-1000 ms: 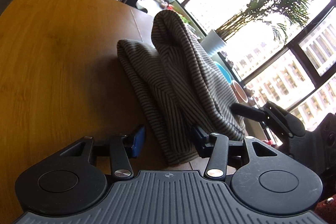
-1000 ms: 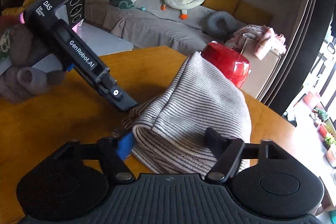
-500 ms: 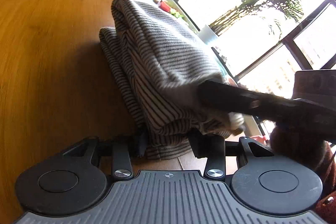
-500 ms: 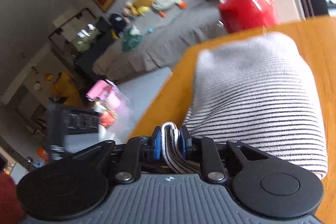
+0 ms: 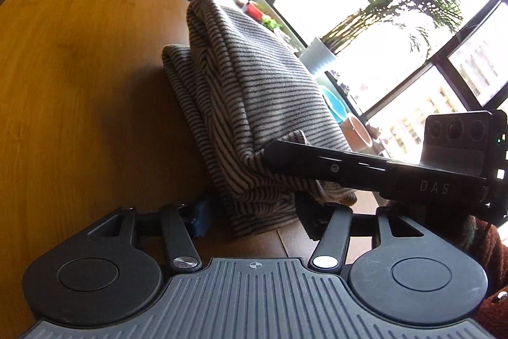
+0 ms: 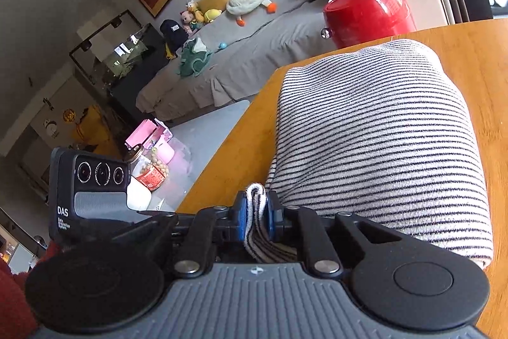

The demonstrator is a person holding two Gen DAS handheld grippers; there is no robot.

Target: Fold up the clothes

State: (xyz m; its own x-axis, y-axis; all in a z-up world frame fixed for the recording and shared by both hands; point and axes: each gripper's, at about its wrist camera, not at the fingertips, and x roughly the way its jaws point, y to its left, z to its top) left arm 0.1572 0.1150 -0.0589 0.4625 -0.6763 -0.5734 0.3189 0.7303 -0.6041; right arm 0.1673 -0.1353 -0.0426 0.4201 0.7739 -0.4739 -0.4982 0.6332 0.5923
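Item under handling: one striped knit garment (image 5: 254, 104), grey-white with thin dark bands, lying bunched in several thick layers on the wooden counter (image 5: 79, 91), near the counter edge on the window side.

Right gripper (image 6: 256, 216): clenched on a rolled edge of the striped knit garment; the blue pads pinch a narrow bunch of cloth between them. In the left wrist view its black fingers reach in from the right onto the near end of the pile.

Left gripper (image 5: 250, 220): jaws opening. The near hem of the garment lies between them, but the pads do not press on it, so it counts as released.

Handling assessment: the fabric appears soft, thick and limp, light in weight, with a slightly fuzzy surface unlikely to slip from rubber pads. It will sag and unroll when lifted by one point. Best hold is judged to be at a hem or corner, gathering all layers of the edge, with both grippers well apart along the same edge.

Background: red pot (image 6: 368, 10) beyond the counter.
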